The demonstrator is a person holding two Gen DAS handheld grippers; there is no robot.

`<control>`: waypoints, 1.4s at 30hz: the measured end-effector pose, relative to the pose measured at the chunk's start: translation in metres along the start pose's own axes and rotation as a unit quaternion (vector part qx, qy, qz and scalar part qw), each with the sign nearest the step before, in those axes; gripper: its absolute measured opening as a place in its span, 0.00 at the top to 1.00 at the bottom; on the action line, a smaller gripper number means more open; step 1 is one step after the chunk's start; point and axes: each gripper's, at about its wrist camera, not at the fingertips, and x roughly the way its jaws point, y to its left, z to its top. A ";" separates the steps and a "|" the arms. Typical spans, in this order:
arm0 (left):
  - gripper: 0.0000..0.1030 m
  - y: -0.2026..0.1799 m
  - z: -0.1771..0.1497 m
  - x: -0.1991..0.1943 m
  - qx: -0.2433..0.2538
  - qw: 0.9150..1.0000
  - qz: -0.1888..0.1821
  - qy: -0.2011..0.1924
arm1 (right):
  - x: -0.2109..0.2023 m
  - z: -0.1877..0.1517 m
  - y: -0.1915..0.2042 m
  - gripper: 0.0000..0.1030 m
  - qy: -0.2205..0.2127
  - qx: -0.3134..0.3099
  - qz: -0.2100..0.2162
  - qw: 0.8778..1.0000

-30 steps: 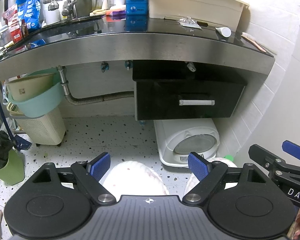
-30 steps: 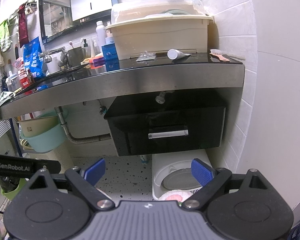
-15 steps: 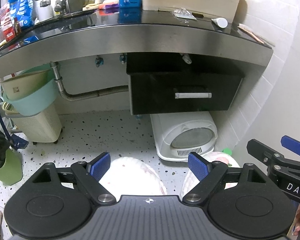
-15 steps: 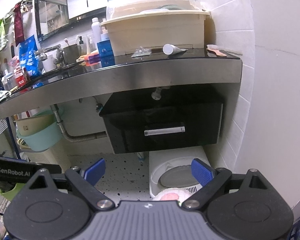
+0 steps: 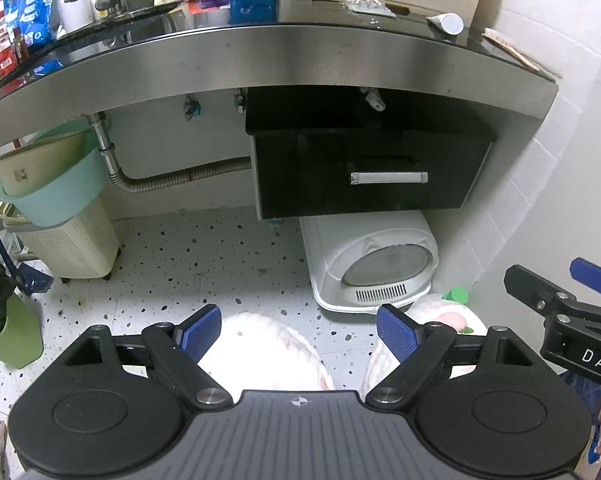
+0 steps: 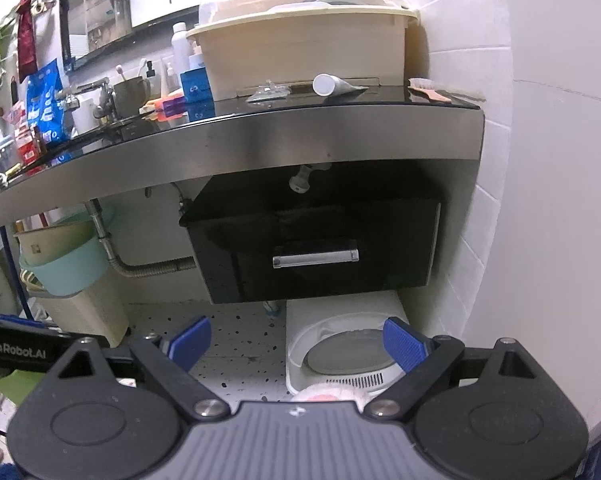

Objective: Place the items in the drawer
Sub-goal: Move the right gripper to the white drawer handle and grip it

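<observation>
While we look along the left tongs, spread wide and holding nothing, the drawer sits shut ahead and above them, under the worktop. Its handle is well apart from both pads. From the right tongs, also agape and empty, the handle lies straight ahead. We judge opening comes first: approach level and close squarely around the bar. A tube lies on the worktop above.

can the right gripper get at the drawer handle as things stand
Probably yes. The right gripper is open and empty, and the handle on the shut drawer lies straight ahead, with nothing between them. It is still some way off, so it must move in closer.
</observation>
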 end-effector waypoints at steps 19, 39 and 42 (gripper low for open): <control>0.17 0.013 0.018 0.036 -0.013 0.999 0.001 0.037 | 0.122 0.039 0.023 0.10 0.038 -0.234 0.013 0.971; 0.17 0.039 0.032 0.049 -0.045 0.998 0.024 0.048 | 0.319 0.051 0.058 0.10 0.145 -0.447 0.022 0.883; 0.17 0.044 0.034 0.054 -0.050 0.997 0.030 0.053 | 0.334 0.051 0.056 0.10 0.154 -0.453 0.020 0.878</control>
